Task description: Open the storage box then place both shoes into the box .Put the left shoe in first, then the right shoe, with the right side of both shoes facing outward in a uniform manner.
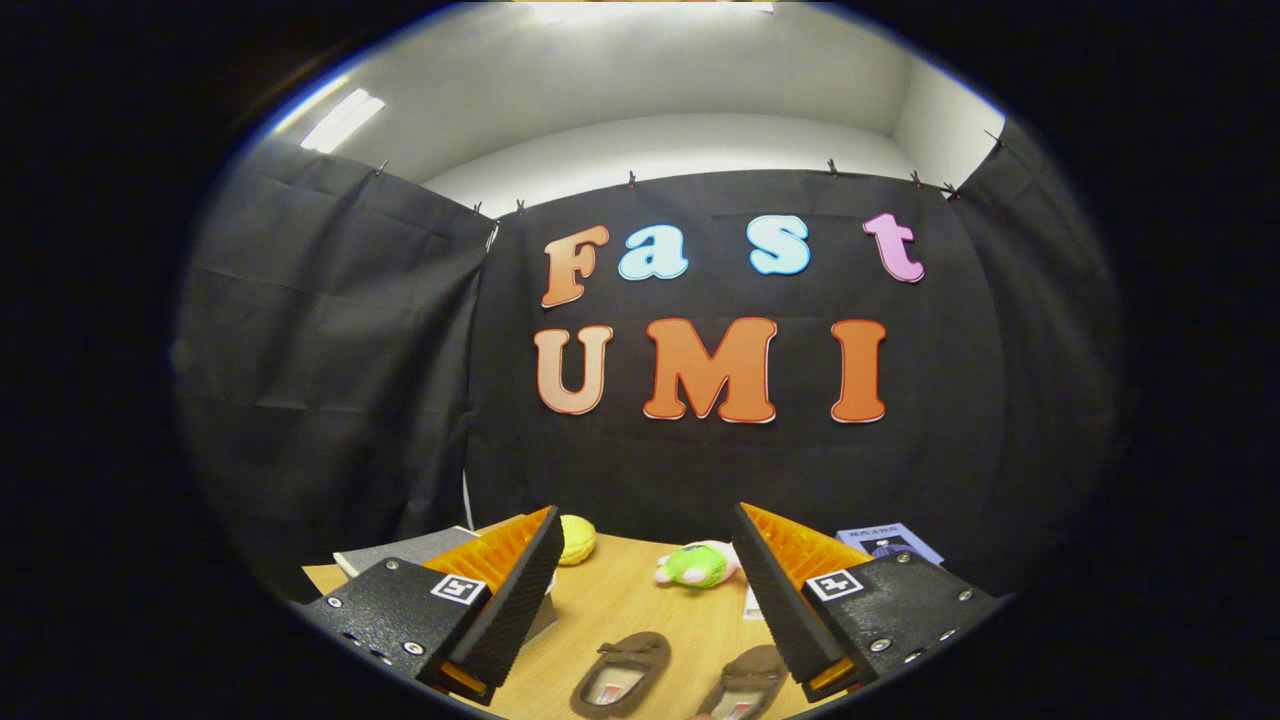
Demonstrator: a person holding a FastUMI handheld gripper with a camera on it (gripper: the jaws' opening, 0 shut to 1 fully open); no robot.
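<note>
Gripper view is being aimed level across a wooden desk [640, 600], with the gripper [645, 585] held above it, jaws spread wide and empty. Two brown shoes are lying side by side between the fingers, near the desk's front edge: one shoe [620, 675] and another shoe [745, 685] beside it, openings up. Which is the left cannot be told. Both are being judged light and soft, slipper-like, so each would best be pinched at the heel rim or side wall. A yellow toy [577, 538] and a green toy [697, 564] are lying toward the far edge. A grey object [400, 553], possibly the box, is sitting beyond one finger.
</note>
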